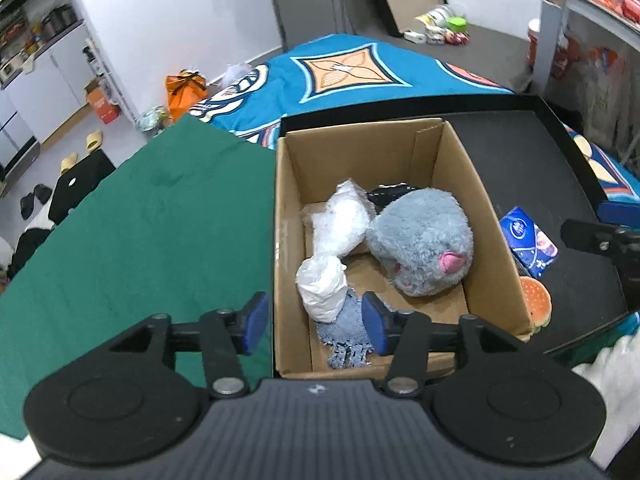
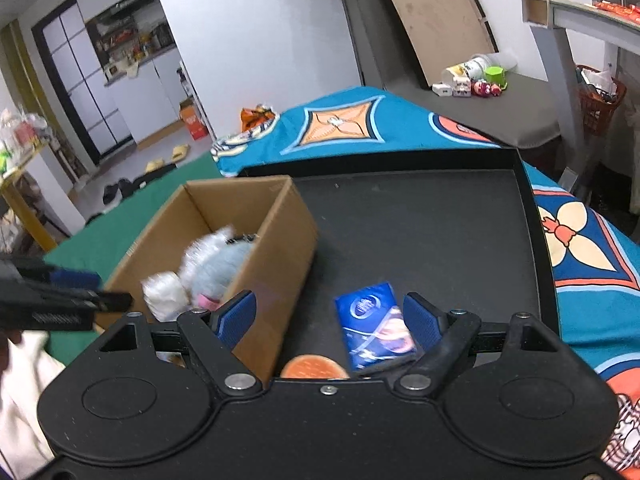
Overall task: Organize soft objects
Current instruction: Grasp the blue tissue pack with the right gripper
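An open cardboard box (image 1: 360,160) (image 2: 280,264) holds a grey plush toy (image 1: 420,236) (image 2: 224,264), two white crumpled plastic bundles (image 1: 344,220) and a frayed denim patch (image 1: 344,332). My left gripper (image 1: 315,324) hangs open over the box's near end, above the denim patch, with nothing pressed between its pads. To the right of the box, a blue tissue pack (image 1: 528,240) (image 2: 374,326) and a burger toy (image 1: 536,304) (image 2: 314,366) lie on a black tray (image 2: 420,220). My right gripper (image 2: 328,318) stands open over them, the tissue pack near its right pad.
The box and the tray (image 1: 520,160) sit on a table covered by a green cloth (image 1: 140,220) and a blue patterned cloth (image 1: 340,72). A white sleeve (image 1: 612,380) shows at the lower right. Shoes, bags and shelves stand on the floor beyond.
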Tool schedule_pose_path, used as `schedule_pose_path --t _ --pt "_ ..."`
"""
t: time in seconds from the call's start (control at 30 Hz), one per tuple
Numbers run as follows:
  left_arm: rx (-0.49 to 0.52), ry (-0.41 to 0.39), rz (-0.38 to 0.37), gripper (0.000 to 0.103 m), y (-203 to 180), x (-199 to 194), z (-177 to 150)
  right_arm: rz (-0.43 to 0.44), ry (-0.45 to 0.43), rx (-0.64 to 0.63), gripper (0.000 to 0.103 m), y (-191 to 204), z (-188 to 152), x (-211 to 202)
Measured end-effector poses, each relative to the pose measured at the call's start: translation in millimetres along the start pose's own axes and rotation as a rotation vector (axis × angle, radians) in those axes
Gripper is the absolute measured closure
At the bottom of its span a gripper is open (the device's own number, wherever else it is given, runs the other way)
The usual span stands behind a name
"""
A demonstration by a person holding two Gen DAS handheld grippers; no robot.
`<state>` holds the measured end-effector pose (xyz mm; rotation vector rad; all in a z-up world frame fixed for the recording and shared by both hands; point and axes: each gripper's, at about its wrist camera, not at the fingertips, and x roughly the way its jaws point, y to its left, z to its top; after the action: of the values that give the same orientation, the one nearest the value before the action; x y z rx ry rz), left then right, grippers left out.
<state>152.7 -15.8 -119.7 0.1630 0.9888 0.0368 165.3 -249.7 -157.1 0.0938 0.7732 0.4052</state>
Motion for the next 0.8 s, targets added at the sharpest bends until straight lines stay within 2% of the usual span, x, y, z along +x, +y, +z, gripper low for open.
schedule_pose_path --t 0.23,0.37,0.6,0.8 --pt "0.057 0.027 0.037 0.040 -6.7 2.3 6.9 -0.005 0.031 0.008 0.023 -22.6 -8.6 21.0" --pt "0.032 0.074 0.053 0.039 -7.5 10.3 11.2 -0.006 0.064 -0.004 0.023 -27.1 -14.1 33.8" --pt "-0.006 0.105 0.109 0.036 -15.3 22.6 12.2 -0.002 0.113 -0.014 0.023 -30.1 -18.8 59.0" --pt "0.037 0.144 0.160 0.031 -22.2 29.3 11.9 -0.034 0.156 -0.045 0.024 -33.3 -27.1 66.8"
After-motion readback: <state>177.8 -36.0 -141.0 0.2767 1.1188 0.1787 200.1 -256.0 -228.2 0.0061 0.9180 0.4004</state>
